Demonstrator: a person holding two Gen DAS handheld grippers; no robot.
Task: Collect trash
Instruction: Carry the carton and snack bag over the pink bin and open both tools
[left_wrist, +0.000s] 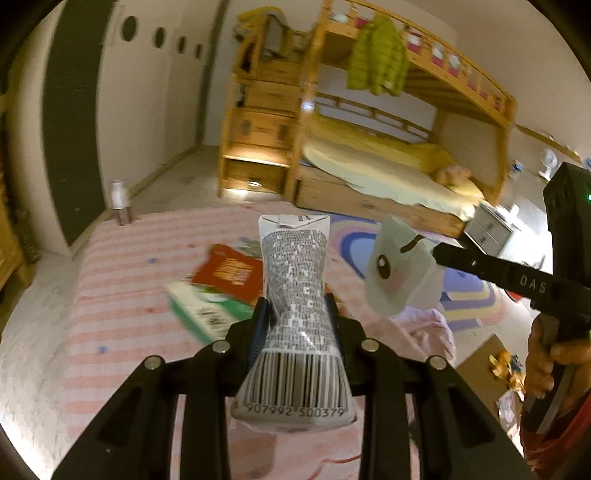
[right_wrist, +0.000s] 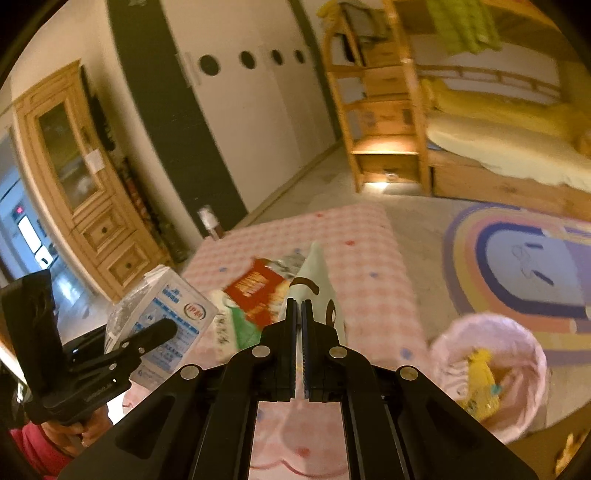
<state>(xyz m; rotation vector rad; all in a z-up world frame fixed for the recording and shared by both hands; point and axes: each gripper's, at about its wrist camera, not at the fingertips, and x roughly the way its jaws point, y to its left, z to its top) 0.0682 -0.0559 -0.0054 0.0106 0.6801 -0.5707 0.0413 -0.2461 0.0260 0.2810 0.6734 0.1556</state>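
My left gripper (left_wrist: 295, 314) is shut on a crushed grey-and-white carton (left_wrist: 295, 295) with a barcode, held above a pink checked mat (left_wrist: 122, 295). In the right wrist view that same carton (right_wrist: 162, 306) shows at the left. My right gripper (right_wrist: 298, 306) is shut on a flattened pale cup (right_wrist: 314, 269) printed with a cartoon face. From the left wrist, this cup (left_wrist: 399, 273) hangs at the right. A red packet (left_wrist: 229, 273) and a green-and-white packet (left_wrist: 207, 314) lie on the mat.
A bin with a pink liner (right_wrist: 491, 369) holding yellow scraps stands right of the mat. A rainbow rug (right_wrist: 517, 266), a wooden bunk bed (left_wrist: 369, 166), a pine cabinet (right_wrist: 85, 184) and a small bottle (right_wrist: 210, 221) at the mat's far corner surround the spot.
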